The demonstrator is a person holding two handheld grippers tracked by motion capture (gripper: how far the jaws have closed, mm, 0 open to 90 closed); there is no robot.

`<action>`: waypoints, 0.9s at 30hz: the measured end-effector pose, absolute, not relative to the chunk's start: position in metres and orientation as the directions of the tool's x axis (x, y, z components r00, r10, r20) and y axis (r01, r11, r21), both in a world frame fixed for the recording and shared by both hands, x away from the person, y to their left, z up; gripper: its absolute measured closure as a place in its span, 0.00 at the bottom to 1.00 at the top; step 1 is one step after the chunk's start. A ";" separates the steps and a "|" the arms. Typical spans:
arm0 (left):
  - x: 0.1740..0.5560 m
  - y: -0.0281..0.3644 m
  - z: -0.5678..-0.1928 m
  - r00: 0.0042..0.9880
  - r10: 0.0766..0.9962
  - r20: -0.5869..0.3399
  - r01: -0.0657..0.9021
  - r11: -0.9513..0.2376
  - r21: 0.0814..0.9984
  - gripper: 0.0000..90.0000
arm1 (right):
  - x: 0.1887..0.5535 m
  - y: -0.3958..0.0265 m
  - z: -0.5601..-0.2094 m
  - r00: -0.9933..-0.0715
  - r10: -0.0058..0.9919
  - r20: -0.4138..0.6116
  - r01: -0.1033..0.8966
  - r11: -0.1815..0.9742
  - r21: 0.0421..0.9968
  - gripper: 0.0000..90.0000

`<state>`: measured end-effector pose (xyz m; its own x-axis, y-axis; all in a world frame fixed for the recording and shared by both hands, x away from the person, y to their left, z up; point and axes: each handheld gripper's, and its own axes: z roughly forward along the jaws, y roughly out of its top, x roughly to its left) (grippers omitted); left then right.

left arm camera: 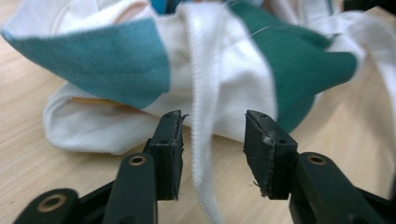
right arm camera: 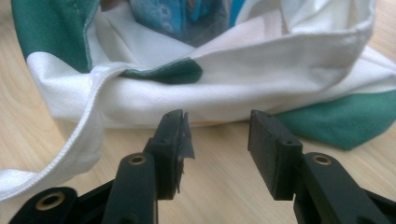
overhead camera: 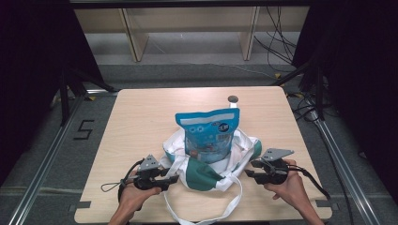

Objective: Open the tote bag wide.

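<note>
Pale wood table (overhead camera: 141, 122) on a grey floor, dark curtains either side, wooden frame legs behind. Floor tape left of the table reads "5" (overhead camera: 83, 130).

White-and-green cloth tote bag (overhead camera: 206, 171) lies crumpled between the two grippers, near the table's front edge. Blue snack pouch (overhead camera: 209, 133) stands upright in the bag's mouth; its label print is too small to read. Small grey disc (overhead camera: 232, 99) on the table beyond the pouch.

Left gripper (left arm camera: 212, 140): jaws apart, released. White bag strap (left arm camera: 203, 154) hangs down between them, apparently touching neither pad; green-and-white cloth just ahead.

Right gripper (right arm camera: 217, 140): jaws apart, holding nothing. Bag's white hem just ahead of the tips, blue pouch visible inside beyond it.
</note>
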<state>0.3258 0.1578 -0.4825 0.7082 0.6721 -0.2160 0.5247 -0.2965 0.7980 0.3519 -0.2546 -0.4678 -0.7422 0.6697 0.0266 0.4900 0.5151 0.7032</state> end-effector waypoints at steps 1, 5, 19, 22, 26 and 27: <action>0.321 0.159 -0.480 0.709 0.673 -0.211 0.516 -0.291 0.806 0.61 | 0.351 -0.255 -0.470 -0.731 0.682 0.037 0.499 0.496 0.711 0.60; 0.311 0.167 -0.479 0.700 0.682 -0.212 0.512 -0.271 0.815 0.53 | 0.348 -0.263 -0.471 -0.702 0.708 0.080 0.548 0.465 0.695 0.54; 0.295 0.185 -0.486 0.689 0.695 -0.206 0.507 -0.260 0.822 0.32 | 0.332 -0.278 -0.478 -0.680 0.727 0.096 0.552 0.422 0.719 0.50; 0.292 0.184 -0.491 0.681 0.701 -0.209 0.518 -0.259 0.815 0.29 | 0.331 -0.279 -0.479 -0.695 0.716 0.072 0.532 0.443 0.722 0.49; 0.288 0.185 -0.493 0.693 0.700 -0.173 0.489 -0.280 0.826 0.25 | 0.326 -0.279 -0.479 -0.698 0.712 0.076 0.532 0.445 0.720 0.48; 0.287 0.185 -0.493 0.691 0.702 -0.169 0.491 -0.286 0.823 0.25 | 0.323 -0.278 -0.479 -0.687 0.721 0.094 0.551 0.431 0.715 0.48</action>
